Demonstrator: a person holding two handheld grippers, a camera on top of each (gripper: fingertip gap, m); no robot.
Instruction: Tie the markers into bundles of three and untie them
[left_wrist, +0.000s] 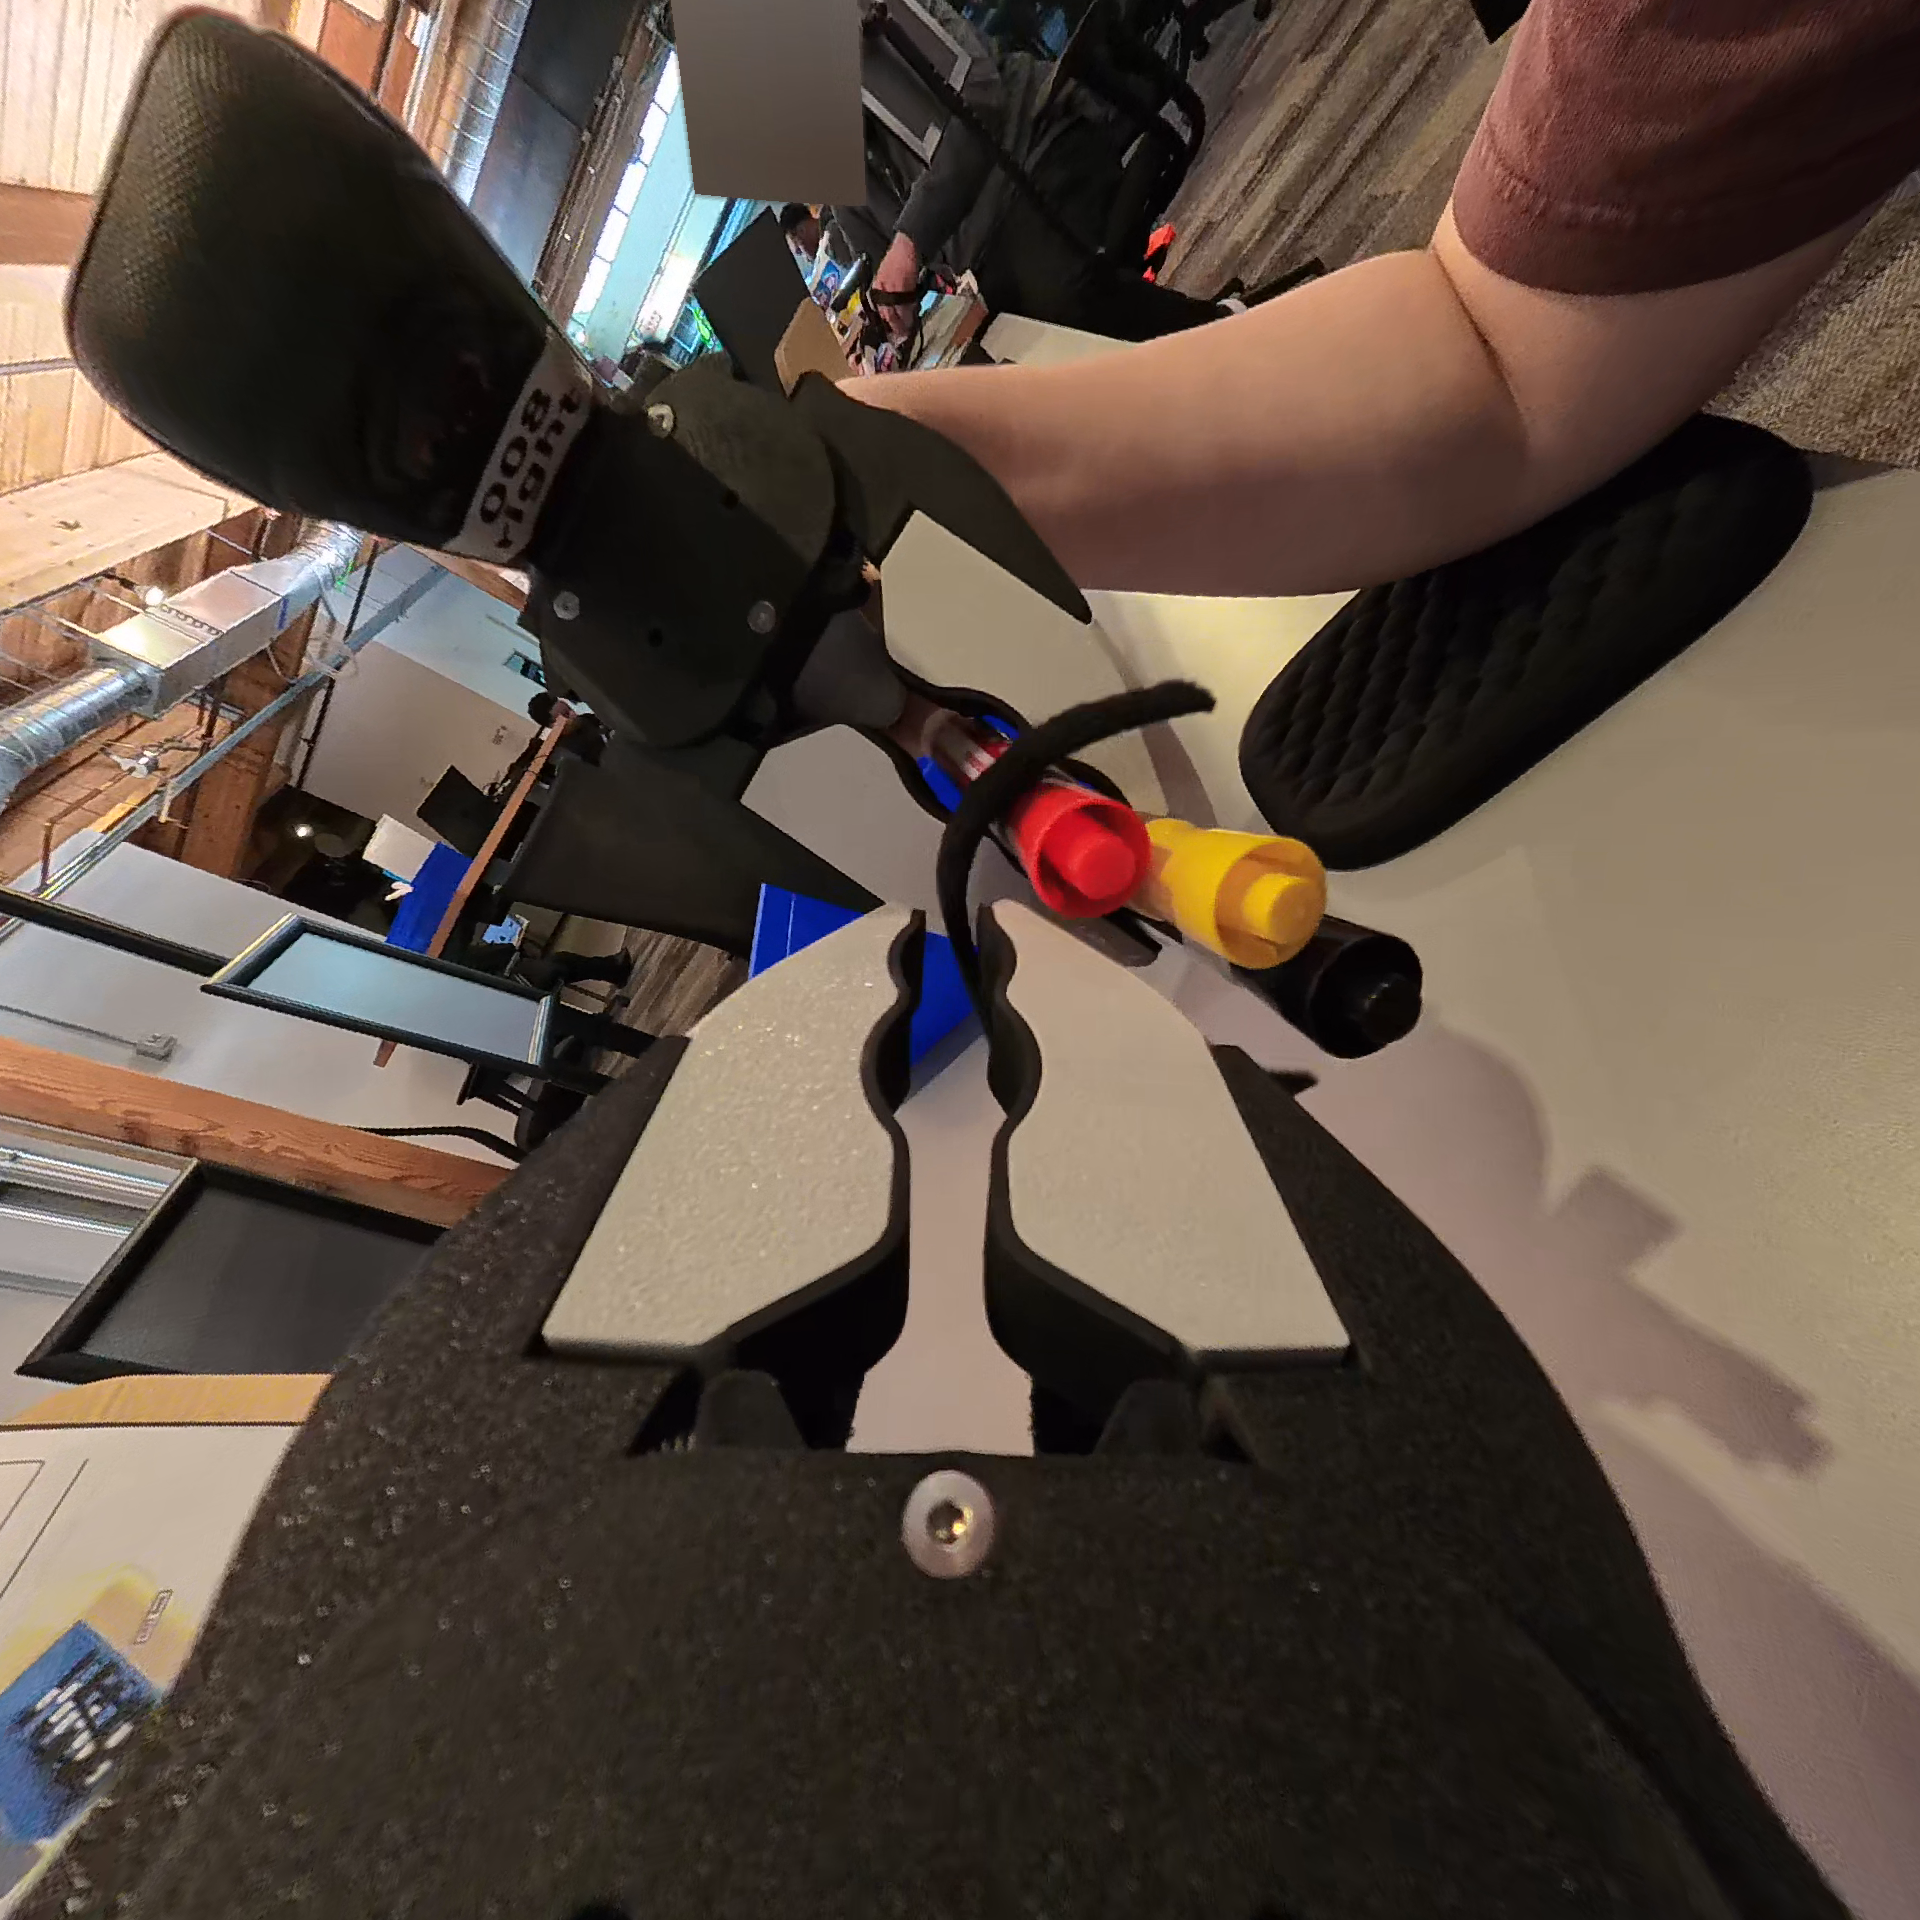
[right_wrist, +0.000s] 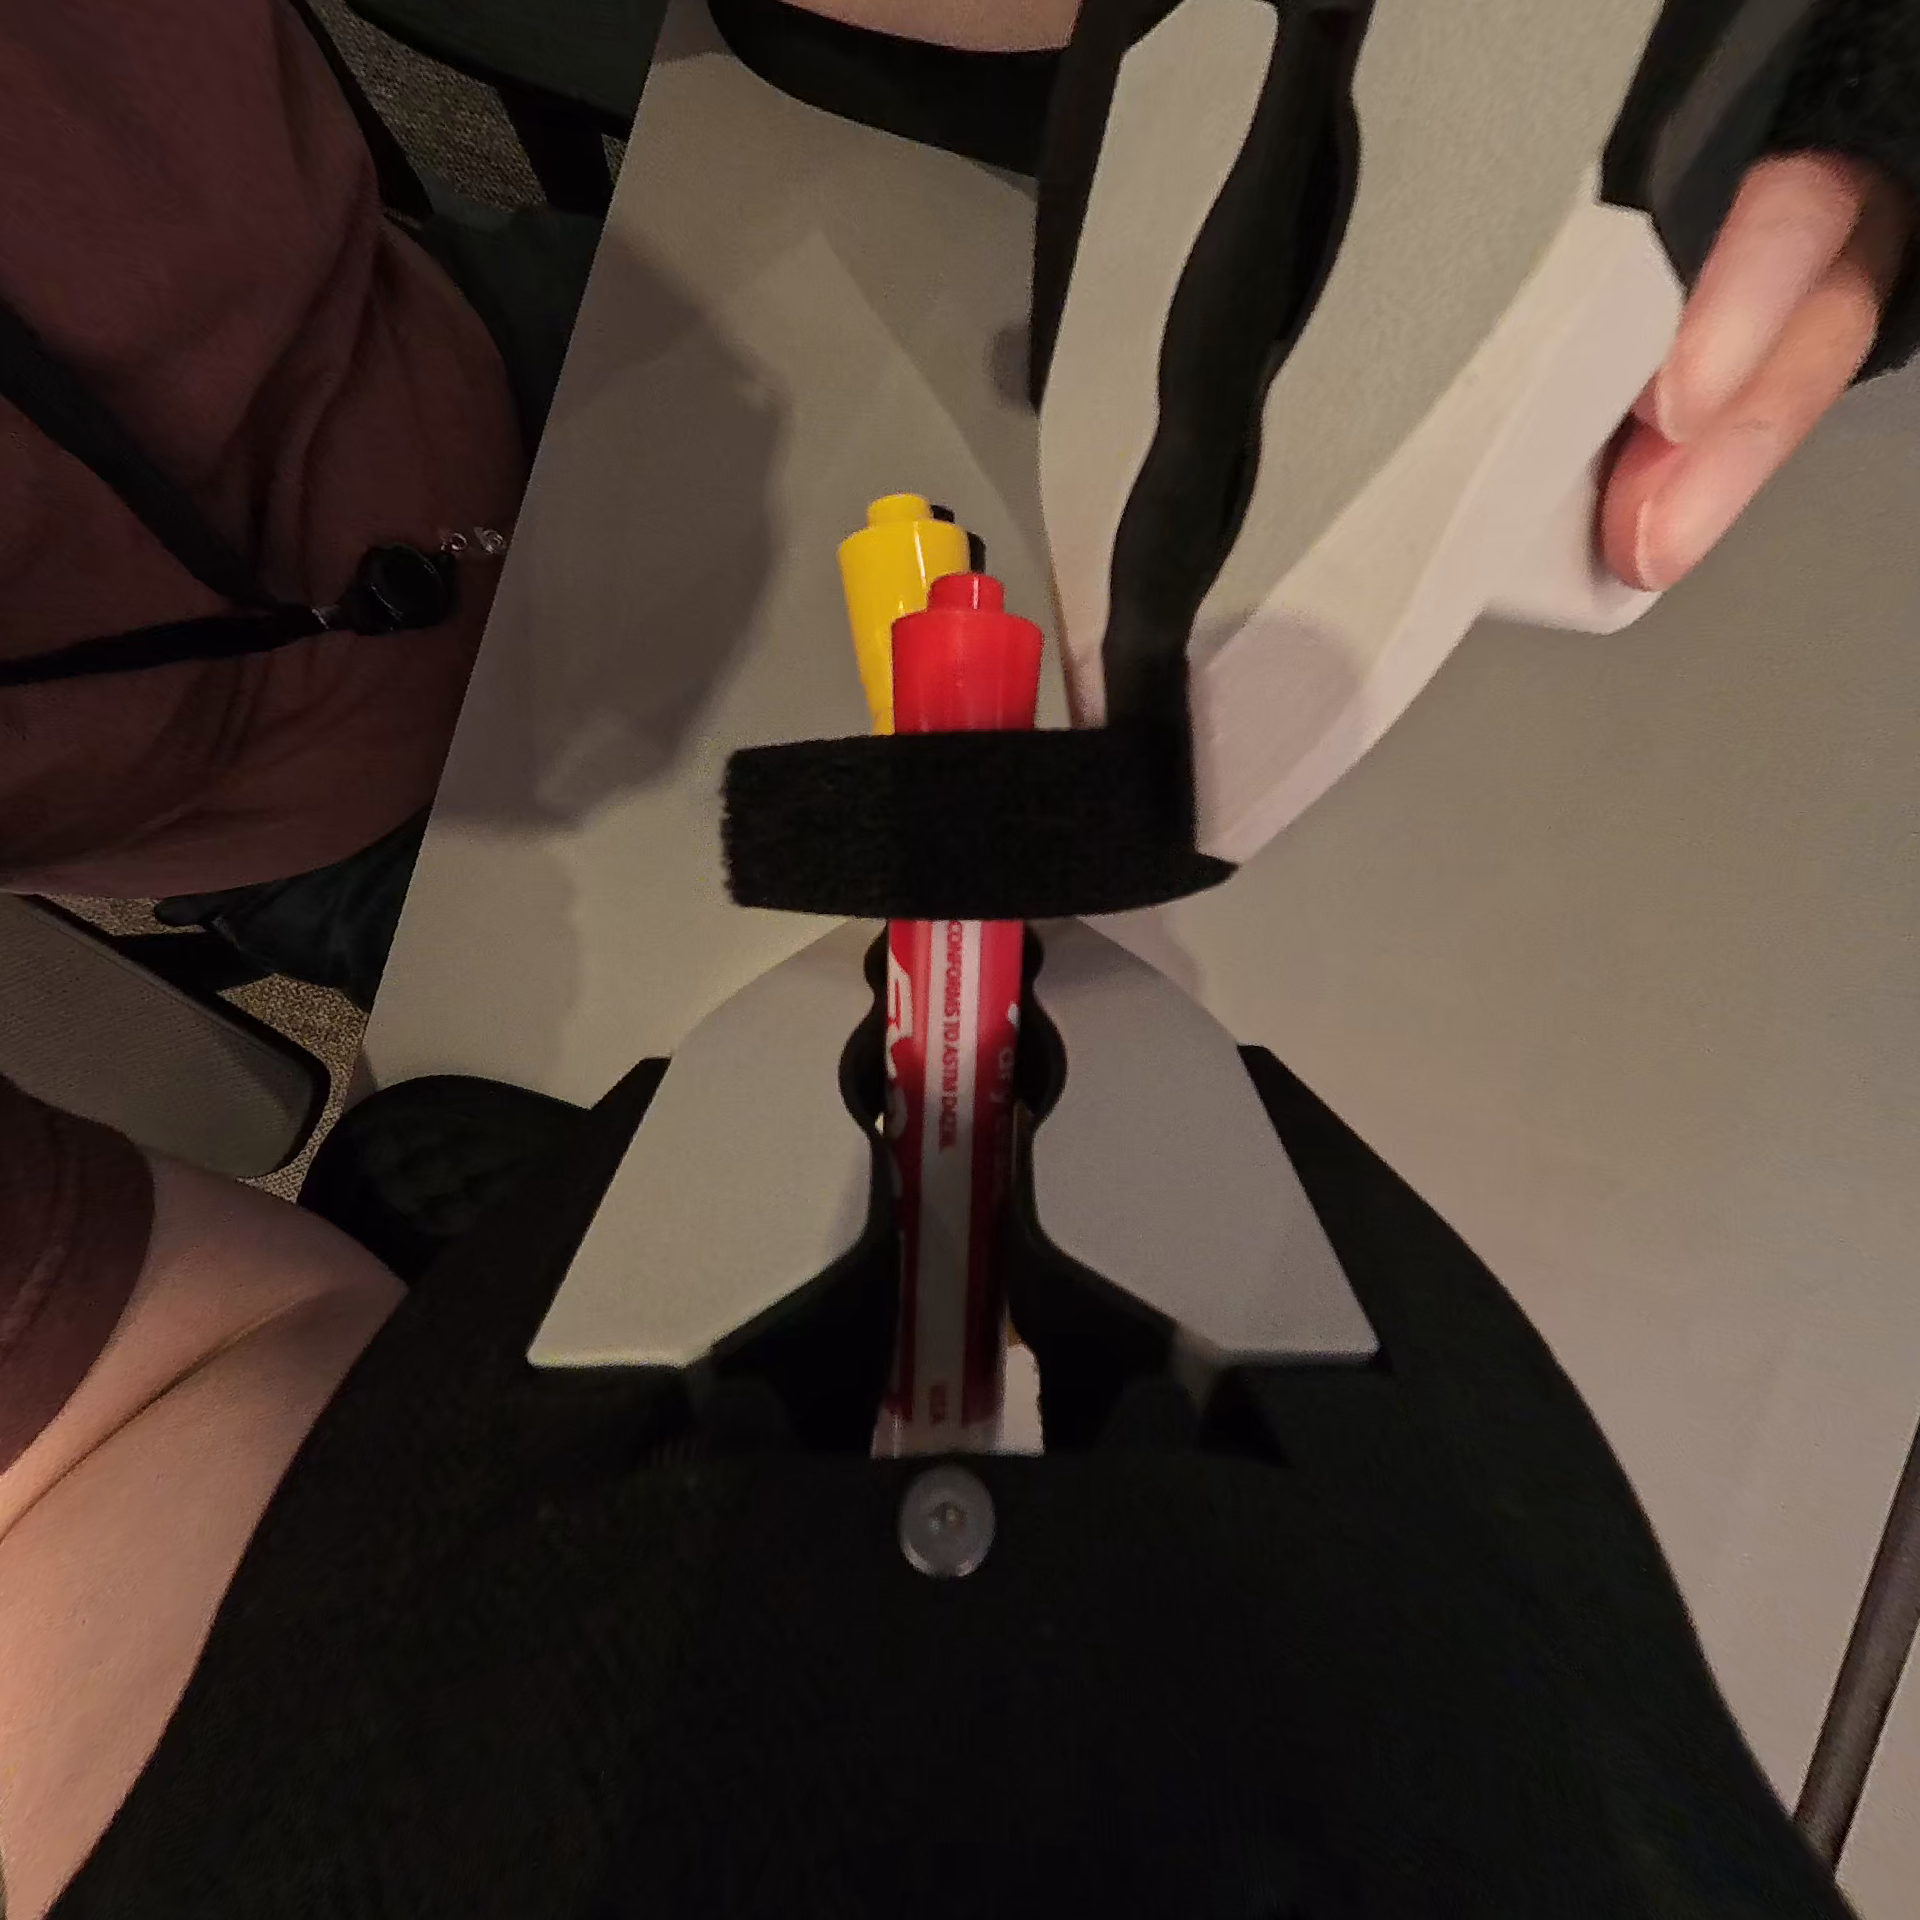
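Three markers, with red (left_wrist: 1081, 857), yellow (left_wrist: 1247, 894) and black (left_wrist: 1361, 987) caps, are held side by side above the white table (left_wrist: 1610, 1195). A black hook-and-loop strap (left_wrist: 961, 831) curls around them. My right gripper (left_wrist: 935, 727) is shut on the marker bodies; in its own view (right_wrist: 951, 935) the red marker (right_wrist: 966, 644) lies between its fingers, the yellow one (right_wrist: 894, 582) sits behind, and the strap (right_wrist: 966, 821) loops across. My left gripper (left_wrist: 956, 925) is shut on one end of the strap, beside the caps. It also shows in the right wrist view (right_wrist: 1143, 665).
A person's arm (left_wrist: 1247, 447) reaches across behind the right gripper. A black padded armrest (left_wrist: 1507, 644) sits at the table's edge. A blue bin (left_wrist: 810, 925) stands beyond the markers. A hand (right_wrist: 1766, 364) holds the left gripper. The table's edge (right_wrist: 499, 727) runs along the left. Across from one pair of fingers to the other is roughly 6 cm.
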